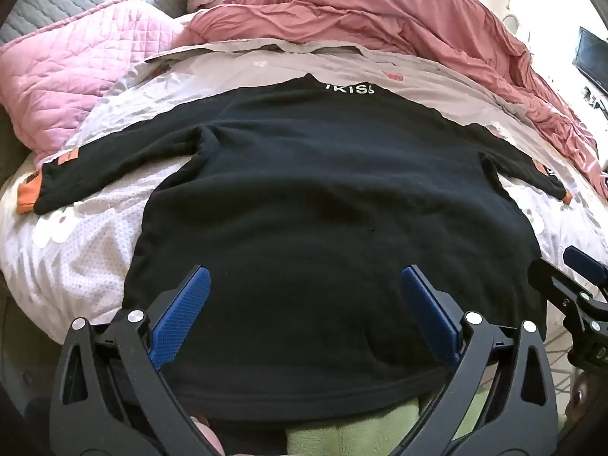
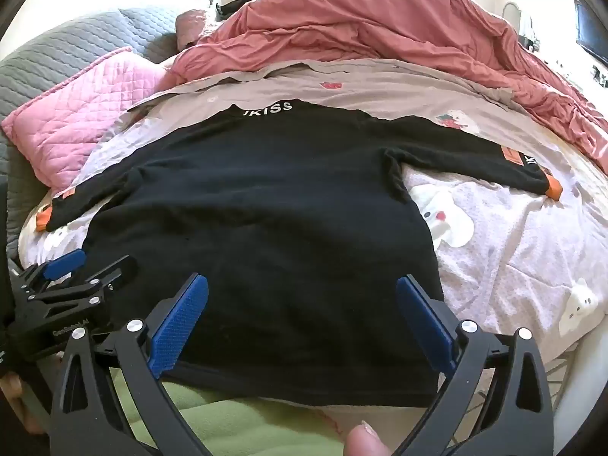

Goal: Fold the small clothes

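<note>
Black sweatshirt (image 1: 323, 197) flat on bed (image 2: 513, 235), "KISS" lettering (image 2: 268, 108) at far collar.
Left gripper (image 1: 304, 304), right gripper (image 2: 302, 313): fingers wide open, empty, over near hem.

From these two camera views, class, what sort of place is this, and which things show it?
Most likely a bedroom: a black sweatshirt lies spread on a bed's printed sheet, with a quilted pink pillow and a rumpled pink duvet behind it.
</note>
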Demonstrator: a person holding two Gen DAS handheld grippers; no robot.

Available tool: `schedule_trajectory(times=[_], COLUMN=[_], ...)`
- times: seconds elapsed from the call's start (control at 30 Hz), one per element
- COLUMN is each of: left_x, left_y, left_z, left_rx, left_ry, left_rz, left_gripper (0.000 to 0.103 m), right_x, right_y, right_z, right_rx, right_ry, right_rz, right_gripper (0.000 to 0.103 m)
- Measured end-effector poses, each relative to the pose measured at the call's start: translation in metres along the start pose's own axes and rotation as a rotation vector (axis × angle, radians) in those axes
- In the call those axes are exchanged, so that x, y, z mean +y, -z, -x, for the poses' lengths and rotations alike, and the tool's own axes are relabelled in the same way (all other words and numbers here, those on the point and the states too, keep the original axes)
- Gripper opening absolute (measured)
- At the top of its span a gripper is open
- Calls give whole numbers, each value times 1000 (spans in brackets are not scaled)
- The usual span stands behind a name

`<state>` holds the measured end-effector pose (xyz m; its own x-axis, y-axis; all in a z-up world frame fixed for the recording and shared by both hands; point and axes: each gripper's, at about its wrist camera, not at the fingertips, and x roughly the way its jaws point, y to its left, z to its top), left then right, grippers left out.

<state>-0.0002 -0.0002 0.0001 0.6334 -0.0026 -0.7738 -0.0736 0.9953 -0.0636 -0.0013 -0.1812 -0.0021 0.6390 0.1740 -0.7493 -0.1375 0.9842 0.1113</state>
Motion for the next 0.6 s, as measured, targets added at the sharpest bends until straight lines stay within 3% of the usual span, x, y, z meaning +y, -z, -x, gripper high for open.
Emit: schedule_trajectory(times=[0.6], left_x=[9], left_y=[-5], left_z=[6], left_rx=[-18], left_ry=[0], left_rz=[4], left_gripper=[94], right_x=[-1], right_y=[2], right_z=[5], right_rx=[-13], right_ry=[8], right_rz=[10], right_gripper=[99])
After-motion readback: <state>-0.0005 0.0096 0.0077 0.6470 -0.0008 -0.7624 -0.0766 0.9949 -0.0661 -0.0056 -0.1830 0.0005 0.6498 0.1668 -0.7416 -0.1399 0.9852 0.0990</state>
